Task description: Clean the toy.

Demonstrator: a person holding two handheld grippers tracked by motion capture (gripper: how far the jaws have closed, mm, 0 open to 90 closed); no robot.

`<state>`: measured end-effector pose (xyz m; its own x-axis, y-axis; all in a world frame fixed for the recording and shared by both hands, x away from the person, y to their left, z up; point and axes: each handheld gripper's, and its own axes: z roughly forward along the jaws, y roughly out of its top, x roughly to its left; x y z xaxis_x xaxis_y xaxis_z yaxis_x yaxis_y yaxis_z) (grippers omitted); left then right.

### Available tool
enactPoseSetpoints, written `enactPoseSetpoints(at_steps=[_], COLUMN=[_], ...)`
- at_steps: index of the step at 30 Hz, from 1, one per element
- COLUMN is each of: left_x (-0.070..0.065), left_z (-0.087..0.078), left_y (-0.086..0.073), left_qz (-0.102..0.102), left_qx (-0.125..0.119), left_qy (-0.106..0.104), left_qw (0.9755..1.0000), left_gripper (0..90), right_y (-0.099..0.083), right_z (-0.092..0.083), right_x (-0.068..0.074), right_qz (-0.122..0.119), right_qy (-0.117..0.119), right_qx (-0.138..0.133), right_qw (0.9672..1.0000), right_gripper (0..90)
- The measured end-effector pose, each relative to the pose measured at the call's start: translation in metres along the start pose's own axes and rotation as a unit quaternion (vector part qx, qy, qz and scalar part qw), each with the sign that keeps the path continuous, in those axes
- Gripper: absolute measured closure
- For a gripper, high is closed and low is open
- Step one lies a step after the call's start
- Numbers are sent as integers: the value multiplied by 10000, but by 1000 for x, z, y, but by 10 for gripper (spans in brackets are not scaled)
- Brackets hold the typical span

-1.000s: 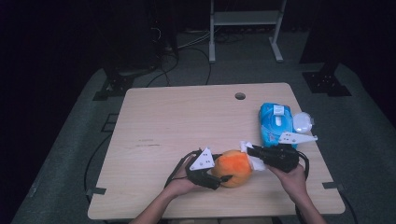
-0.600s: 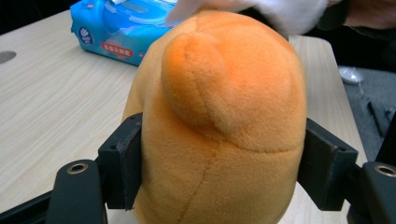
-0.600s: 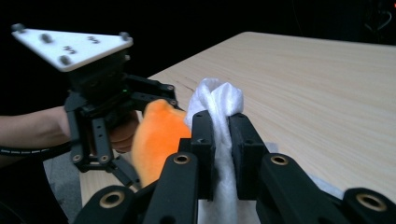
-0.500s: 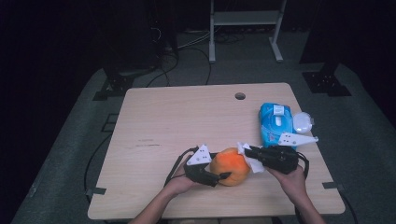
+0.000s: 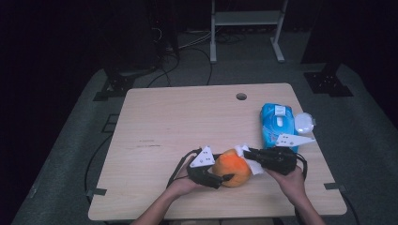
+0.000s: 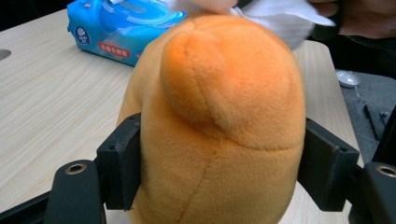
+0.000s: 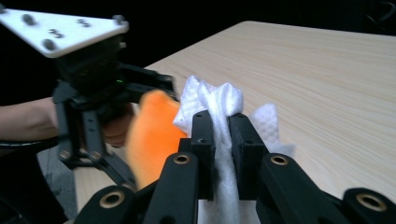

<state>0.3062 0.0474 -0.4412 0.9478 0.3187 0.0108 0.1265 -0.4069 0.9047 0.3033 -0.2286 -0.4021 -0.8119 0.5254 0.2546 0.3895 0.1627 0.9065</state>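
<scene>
Near the front edge of the tabletop (image 5: 155, 117), a little right of its middle, the left gripper (image 5: 224, 178) has its jaws clamped on an orange plush toy (image 5: 231, 167); in the left gripper view the two black pads press into the toy's (image 6: 219, 121) soft sides, and over the last half second the jaws have eased a little wider with the toy between them. Just right of the toy, touching its upper side, is a crumpled white wipe (image 5: 245, 152), which the right gripper (image 5: 249, 153) pinches with its jaws closed tight; the right gripper view shows the wipe (image 7: 219, 105) bunched between them, with the toy (image 7: 152, 135) and the left gripper beyond. Farther right, near the right edge, lies a blue pack of wet wipes (image 5: 278, 123) with its flap lid closed, its contents hidden. A small round white lid-like thing (image 5: 304, 123) sits beside the pack at the very edge. A round hole (image 5: 241, 96) marks the far edge.
</scene>
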Motion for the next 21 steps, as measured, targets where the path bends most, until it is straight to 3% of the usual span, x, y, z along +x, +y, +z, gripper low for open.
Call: enactPoseSetpoints(at_steps=[4,6,8,12,14,17,20,21], left_x=[-6,-6,-5,1,0,-1,-9,-10], left_z=[5,5,4,3,2,3,8,9], left_y=[3,4,4,3,3,4,8,9], left_qz=[5,4,-5,-102,-60,-40,61,117], left_qx=[27,59,47,-78,-93,-121,-74,-38], left_qy=[135,147,48,-168,-146,-94,54,58], left_qw=[9999,9999,10000,9998,9998,9999,9999,9999], left_gripper=[257,248,211,166,185,292,311,310], right_y=[6,9,9,6,6,8,11,11], right_z=[11,16,16,12,10,9,14,19], right_x=[22,30,28,17,15,21,33,40], right_qz=[-280,-485,-514,-326,-288,-370,-511,-717], right_qy=[207,161,103,-1,-54,-41,114,104], right_qx=[41,103,133,73,47,6,-13,72], right_qw=[9994,9986,9985,9994,9996,9993,9986,9973], right_gripper=[805,805,806,807,807,806,806,806])
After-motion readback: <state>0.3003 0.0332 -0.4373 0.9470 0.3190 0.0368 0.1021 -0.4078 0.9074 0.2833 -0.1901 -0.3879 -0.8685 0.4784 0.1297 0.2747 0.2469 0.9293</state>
